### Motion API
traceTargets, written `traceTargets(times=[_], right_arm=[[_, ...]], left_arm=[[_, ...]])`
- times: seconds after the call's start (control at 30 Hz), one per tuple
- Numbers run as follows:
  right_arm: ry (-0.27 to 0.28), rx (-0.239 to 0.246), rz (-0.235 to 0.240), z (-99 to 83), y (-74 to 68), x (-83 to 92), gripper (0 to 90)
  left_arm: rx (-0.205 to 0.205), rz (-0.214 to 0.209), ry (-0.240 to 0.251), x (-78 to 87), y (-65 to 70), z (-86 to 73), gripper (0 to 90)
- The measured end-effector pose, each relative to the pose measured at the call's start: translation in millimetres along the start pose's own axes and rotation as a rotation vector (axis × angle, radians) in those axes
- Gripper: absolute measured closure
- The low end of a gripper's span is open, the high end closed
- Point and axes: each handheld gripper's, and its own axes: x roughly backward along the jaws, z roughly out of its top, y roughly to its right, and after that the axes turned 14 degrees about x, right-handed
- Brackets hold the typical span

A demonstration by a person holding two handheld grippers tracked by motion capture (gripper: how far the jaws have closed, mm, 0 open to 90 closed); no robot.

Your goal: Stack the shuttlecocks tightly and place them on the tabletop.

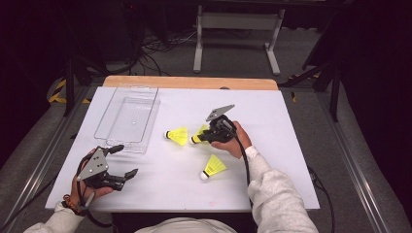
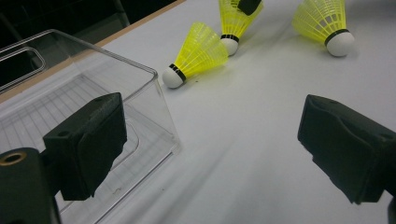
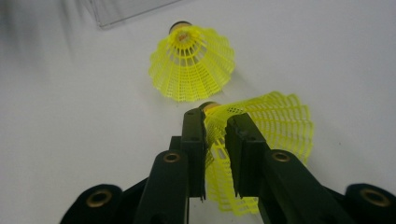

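Right gripper (image 3: 215,122): jaws narrow, set either side of one yellow shuttlecock's skirt; whether the pads press on it cannot be told.
Gripped-at shuttlecock (image 3: 271,126): on the white table sheet (image 1: 272,126), mid-table, lying on its side, skirt squeezed between the black jaws.
Second shuttlecock (image 1: 177,136): just beside the first, towards the tray, on its side, cork end pointing at the tray.
Third shuttlecock (image 1: 213,167): nearer the person, apart from the other two.
Clear plastic tray (image 1: 127,118): left part of the sheet.
Left gripper (image 1: 121,161): jaws wide, nothing between them, at the tray's near corner.
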Motion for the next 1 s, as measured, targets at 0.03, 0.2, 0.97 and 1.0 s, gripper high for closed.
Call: traceTargets(times=[0.03, 0.2, 0.97, 1.0], right_arm=[[-0.005, -0.004, 0.002, -1.6, -0.2, 0.3, 77.6], [-0.023, -0.017, 0.011, -10.8, -0.4, 1.9, 76.3], [-0.122, -0.015, 0.050, -20.0, -7.8, 5.3, 85.2], [-0.125, -0.011, 0.046, -19.7, -8.3, 5.1, 86.9]], left_arm=[[0.000, 0.000, -0.001, 0.0, -0.1, 0.0, 9.0], [-0.001, 0.000, -0.006, -0.6, -0.3, -0.3, 9.0], [0.001, -0.001, -0.011, -1.8, -0.9, -0.7, 9.0], [0.001, 0.000, -0.012, -2.1, -0.9, -0.8, 9.0]])
